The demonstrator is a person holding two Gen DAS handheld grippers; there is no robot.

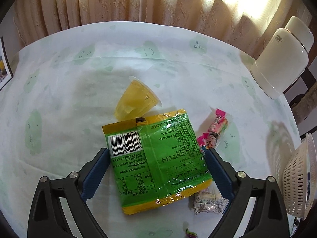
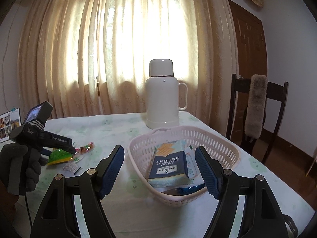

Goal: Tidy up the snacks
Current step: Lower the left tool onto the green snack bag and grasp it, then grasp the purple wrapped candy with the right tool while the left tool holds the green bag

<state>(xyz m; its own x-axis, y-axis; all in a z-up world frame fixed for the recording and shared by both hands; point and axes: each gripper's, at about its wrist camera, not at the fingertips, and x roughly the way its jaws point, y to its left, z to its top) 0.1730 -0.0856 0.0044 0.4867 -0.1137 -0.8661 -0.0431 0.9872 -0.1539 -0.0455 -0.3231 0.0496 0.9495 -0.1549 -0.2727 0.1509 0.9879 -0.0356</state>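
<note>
Pale cloth with green faces covers the table (image 1: 59,91), the biggest thing I see. On it stands a white flask (image 2: 162,97); in my left view only its tilted side shows at the edge. The pink basket (image 2: 218,138) is in front of the flask, and it holds a blue cracker box (image 2: 170,168) over other packets which I cannot make out. My right gripper (image 2: 159,168) hovers before the basket with jaws wide apart, holding nothing. My left gripper (image 1: 156,170) is wide open too, its pads on each side of the green bag (image 1: 156,158), which lies flat; whether they touch it I cannot tell. Just beyond the bag lies a yellow jelly cup (image 1: 134,103) on its side. A pink candy (image 1: 216,127) is beside the bag, and a silver wrapper (image 1: 208,202) is partly hidden under the right finger.
</note>
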